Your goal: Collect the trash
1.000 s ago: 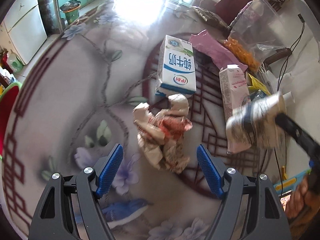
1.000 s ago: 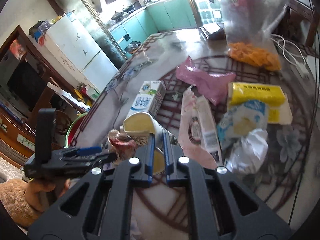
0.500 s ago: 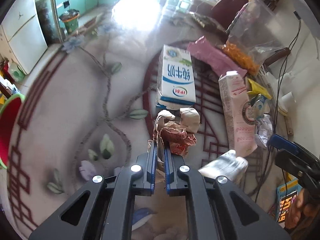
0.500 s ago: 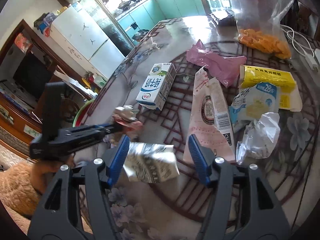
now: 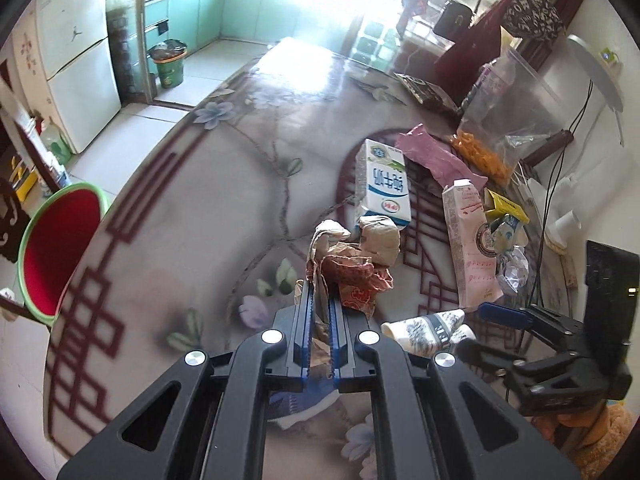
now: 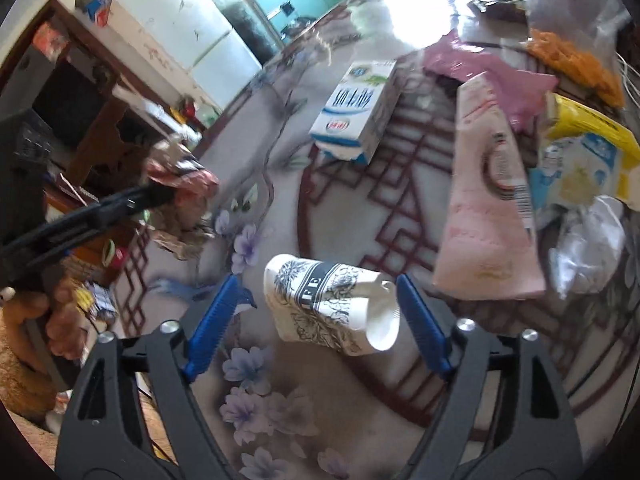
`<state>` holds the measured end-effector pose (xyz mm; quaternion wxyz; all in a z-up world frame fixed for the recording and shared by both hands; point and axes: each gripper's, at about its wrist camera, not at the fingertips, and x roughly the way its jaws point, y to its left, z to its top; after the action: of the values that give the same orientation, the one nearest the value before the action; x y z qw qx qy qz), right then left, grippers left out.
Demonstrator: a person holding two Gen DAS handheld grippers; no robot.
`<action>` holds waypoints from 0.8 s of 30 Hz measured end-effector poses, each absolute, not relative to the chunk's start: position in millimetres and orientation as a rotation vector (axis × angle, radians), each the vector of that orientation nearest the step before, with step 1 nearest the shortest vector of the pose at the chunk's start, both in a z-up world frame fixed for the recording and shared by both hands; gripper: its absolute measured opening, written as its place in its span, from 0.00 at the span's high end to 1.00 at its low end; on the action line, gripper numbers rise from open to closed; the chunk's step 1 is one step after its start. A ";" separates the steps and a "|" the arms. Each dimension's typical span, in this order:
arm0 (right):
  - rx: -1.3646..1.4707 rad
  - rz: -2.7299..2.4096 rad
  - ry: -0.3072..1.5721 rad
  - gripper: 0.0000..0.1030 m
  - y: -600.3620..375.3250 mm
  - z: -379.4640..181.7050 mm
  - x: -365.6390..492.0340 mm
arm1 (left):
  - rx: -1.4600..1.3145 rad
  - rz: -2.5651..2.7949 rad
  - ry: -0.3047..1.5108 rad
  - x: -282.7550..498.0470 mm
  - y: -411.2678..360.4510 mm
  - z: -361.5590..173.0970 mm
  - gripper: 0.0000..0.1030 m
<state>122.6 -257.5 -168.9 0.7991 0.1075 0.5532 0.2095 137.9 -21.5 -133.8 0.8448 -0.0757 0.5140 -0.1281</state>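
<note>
The crumpled brown paper wad (image 5: 352,268) has a red patterned part. The crushed white paper cup (image 6: 334,306) carries black flower drawings. Beyond the black gripper with blue pads (image 6: 316,320), the milk carton (image 6: 356,110) is white and blue, the flat carton (image 6: 490,196) pale pink.

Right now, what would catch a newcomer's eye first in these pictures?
Probably the crumpled brown and red paper wad, pinched in the left claw above the flowered table. Next, the squashed paper cup lying on its side between the opening jaws of the right claw, untouched by either pad. Behind it lie milk cartons and wrappers.
</note>
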 end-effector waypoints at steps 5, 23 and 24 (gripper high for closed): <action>0.232 0.429 1.245 0.18 -248.9 -188.8 124.7 | -0.180 -0.253 1.086 126.0 -7.7 -134.9 0.96; 0.130 0.486 1.242 0.12 -241.4 -160.6 113.0 | -0.214 -0.224 1.104 104.0 17.5 -144.9 0.95; 0.121 0.485 1.234 0.12 -238.5 -160.7 115.2 | -0.212 -0.227 1.105 103.5 16.8 -145.1 0.95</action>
<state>115.2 -238.5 -160.7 0.7864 0.0563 0.5726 0.2249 103.5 16.8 -145.1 0.8399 -0.1002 0.5225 -0.1076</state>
